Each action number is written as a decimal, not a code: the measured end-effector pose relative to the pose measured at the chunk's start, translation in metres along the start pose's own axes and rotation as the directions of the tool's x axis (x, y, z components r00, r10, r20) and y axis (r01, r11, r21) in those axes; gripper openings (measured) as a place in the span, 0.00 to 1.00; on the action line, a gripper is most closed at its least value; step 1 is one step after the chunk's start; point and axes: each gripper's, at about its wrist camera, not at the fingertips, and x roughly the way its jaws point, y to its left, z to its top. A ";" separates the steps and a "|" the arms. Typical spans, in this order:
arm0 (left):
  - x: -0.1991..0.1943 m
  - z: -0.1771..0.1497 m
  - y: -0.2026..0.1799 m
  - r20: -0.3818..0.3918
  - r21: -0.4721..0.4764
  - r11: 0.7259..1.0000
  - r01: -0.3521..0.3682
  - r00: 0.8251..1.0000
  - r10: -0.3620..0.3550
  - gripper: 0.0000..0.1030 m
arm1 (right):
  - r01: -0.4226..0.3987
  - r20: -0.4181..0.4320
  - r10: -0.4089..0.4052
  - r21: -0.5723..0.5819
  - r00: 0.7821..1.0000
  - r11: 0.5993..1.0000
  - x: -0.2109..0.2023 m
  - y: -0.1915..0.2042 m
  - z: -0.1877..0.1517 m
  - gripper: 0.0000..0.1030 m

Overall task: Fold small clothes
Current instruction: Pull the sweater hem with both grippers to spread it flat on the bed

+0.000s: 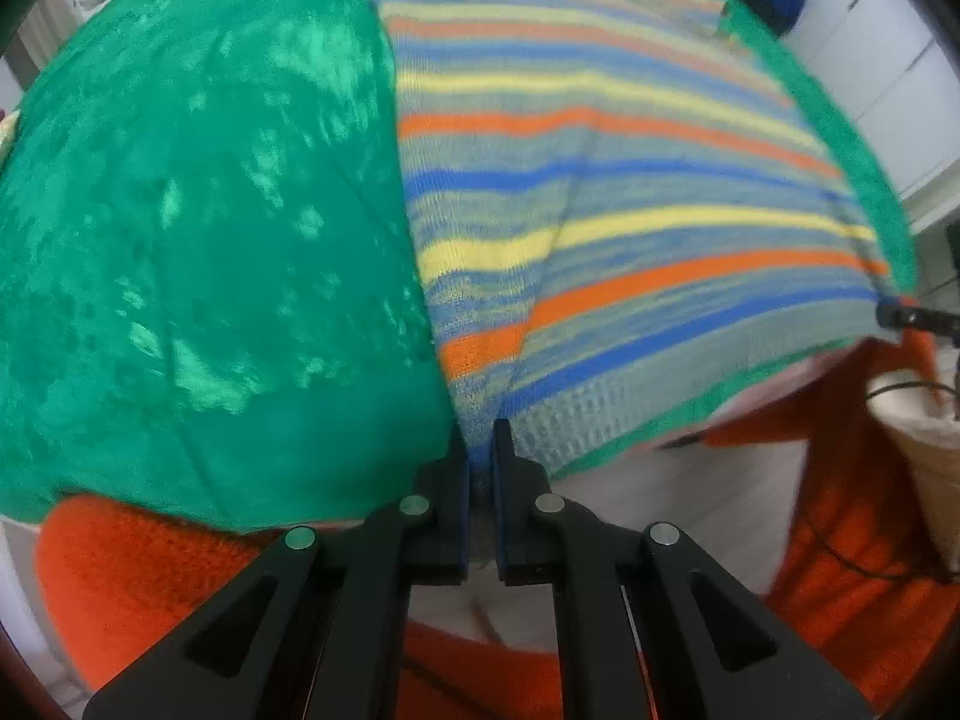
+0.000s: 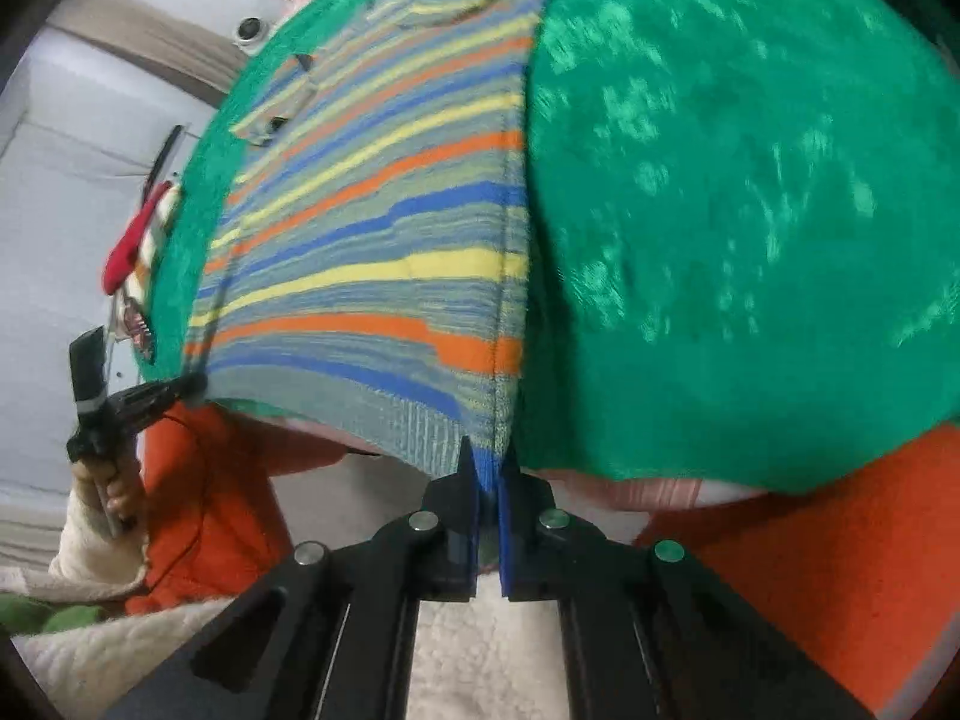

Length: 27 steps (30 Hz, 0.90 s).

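Observation:
A small knitted garment with blue, orange and yellow stripes (image 1: 600, 192) lies on a green fuzzy cloth (image 1: 198, 228). My left gripper (image 1: 480, 438) is shut on the garment's ribbed hem at its near left corner. In the right wrist view the same striped garment (image 2: 372, 252) lies left of the green cloth (image 2: 750, 228). My right gripper (image 2: 489, 456) is shut on the hem at the garment's near right corner. Each gripper shows in the other's view: the right one (image 1: 900, 315) at the far right edge, the left one (image 2: 144, 396) at the left edge.
Orange fabric (image 1: 138, 576) and a white cover (image 1: 690, 516) lie below the green cloth's near edge. A cream-sleeved hand (image 2: 108, 498) holds the left gripper. A red item (image 2: 129, 240) lies at the cloth's left side. White cabinets (image 1: 888, 78) stand behind.

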 end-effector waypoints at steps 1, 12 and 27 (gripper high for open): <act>0.007 0.001 -0.001 -0.014 -0.002 1.000 -0.012 1.000 0.012 0.03 | 0.005 -0.010 -0.005 0.023 1.000 1.000 0.010 -0.006 0.001 0.04; 0.032 -0.002 -0.001 0.010 -0.076 0.997 -0.032 0.999 0.032 0.05 | 0.024 -0.009 -0.024 0.110 1.000 0.994 0.044 -0.022 0.011 0.04; -0.041 -0.059 -0.004 0.096 -0.076 0.995 -0.063 0.993 0.070 0.61 | 0.181 0.029 -0.183 0.055 0.983 0.982 0.003 -0.013 -0.017 0.45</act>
